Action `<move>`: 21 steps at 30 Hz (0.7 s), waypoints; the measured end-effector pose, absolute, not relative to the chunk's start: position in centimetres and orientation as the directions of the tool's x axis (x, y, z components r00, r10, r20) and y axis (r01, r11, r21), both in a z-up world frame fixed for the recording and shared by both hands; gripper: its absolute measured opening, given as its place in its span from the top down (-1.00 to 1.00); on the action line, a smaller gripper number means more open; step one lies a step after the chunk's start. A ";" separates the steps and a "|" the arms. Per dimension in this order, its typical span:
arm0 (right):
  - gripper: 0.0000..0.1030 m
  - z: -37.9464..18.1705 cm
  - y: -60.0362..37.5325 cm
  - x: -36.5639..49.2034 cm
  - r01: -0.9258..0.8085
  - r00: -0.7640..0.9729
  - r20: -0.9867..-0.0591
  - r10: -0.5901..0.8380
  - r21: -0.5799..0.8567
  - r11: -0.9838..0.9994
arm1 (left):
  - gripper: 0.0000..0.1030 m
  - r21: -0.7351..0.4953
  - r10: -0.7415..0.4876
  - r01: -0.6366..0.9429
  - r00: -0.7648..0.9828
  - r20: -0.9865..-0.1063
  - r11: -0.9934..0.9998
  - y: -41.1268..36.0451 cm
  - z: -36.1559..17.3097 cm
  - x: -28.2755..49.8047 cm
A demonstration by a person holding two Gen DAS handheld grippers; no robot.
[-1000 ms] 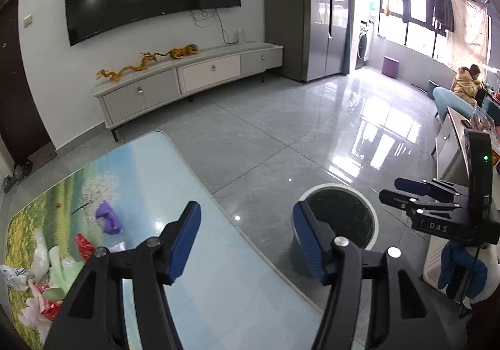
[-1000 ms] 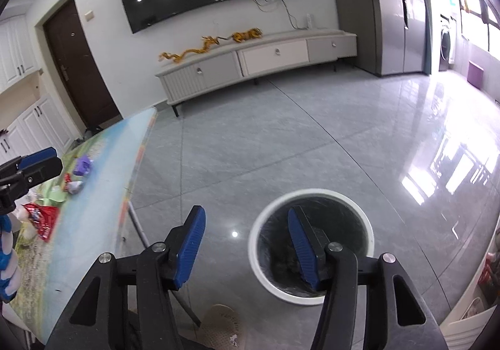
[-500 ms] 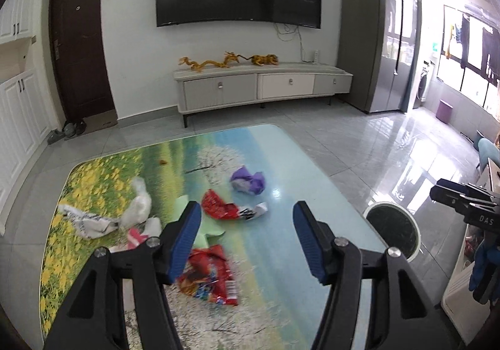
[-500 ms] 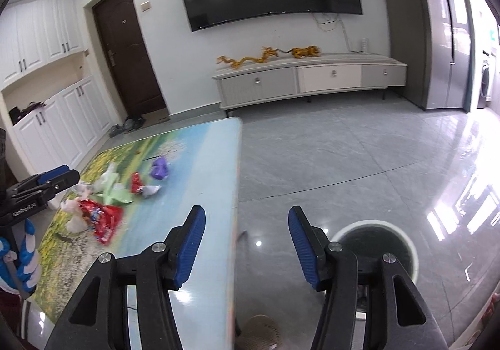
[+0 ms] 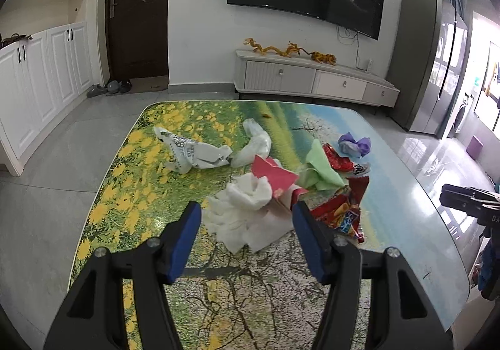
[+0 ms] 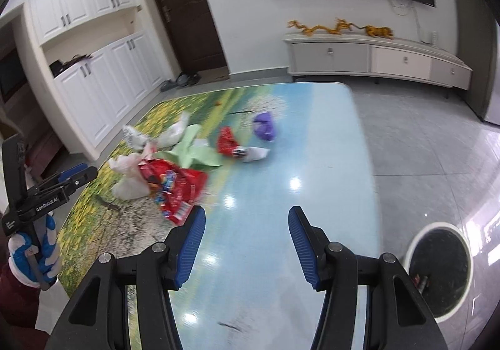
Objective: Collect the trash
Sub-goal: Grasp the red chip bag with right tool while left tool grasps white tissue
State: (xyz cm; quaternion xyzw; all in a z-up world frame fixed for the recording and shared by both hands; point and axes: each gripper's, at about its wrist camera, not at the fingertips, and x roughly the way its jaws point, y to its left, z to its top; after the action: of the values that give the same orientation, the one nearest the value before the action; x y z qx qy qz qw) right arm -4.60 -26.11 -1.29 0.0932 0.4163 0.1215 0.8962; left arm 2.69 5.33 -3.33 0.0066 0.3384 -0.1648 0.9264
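On the table (image 5: 406, 225), both grippers, left gripper (image 5: 245, 218) and right gripper (image 6: 247, 225), gape half-open, empty; loose tissue (image 5: 247, 212) may tear or slip from a partial pinch.

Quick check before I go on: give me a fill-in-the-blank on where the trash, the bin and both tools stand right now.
1. The left tool has its jaws apart in front of crumpled ____ tissue.
2. The right tool holds ____ between its jaws.
3. The round trash bin stands on the ____, beside the table.
4. The crumpled wrapper farthest toward the table's right edge is ____.

Missing words: white; nothing; floor; purple
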 end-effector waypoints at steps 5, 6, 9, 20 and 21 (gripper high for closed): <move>-0.03 -1.7 -21.6 -2.1 -0.236 0.576 -0.735 0.357 0.269 0.934 | -0.09 -0.131 -0.351 0.350 0.695 -0.628 0.928 5.8 -3.5 4.1; -0.03 -1.8 -20.9 -1.7 -0.250 0.567 -0.738 0.367 0.270 0.930 | -0.09 -0.128 -0.356 0.360 0.690 -0.630 0.924 5.7 -3.6 4.4; -0.03 -2.1 -19.0 -0.5 -0.283 0.548 -0.745 0.381 0.263 0.922 | -0.09 -0.111 -0.372 0.397 0.675 -0.638 0.911 4.8 -4.0 5.1; -0.01 -3.3 -15.6 3.3 -0.299 0.520 -0.760 0.389 0.264 0.917 | 0.53 -0.130 -0.382 0.411 0.624 -0.682 0.902 4.2 -6.4 7.7; 0.03 -3.5 -15.5 3.5 -0.296 0.517 -0.761 0.391 0.270 0.916 | 0.59 -0.133 -0.386 0.414 0.619 -0.684 0.901 4.2 -6.5 7.8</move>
State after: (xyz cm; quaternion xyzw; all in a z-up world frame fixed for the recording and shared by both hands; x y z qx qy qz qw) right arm 3.51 -15.46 -3.54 0.0528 0.4497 0.1978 0.8694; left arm 7.77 4.25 -6.51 0.0187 0.3756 -0.2221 0.8996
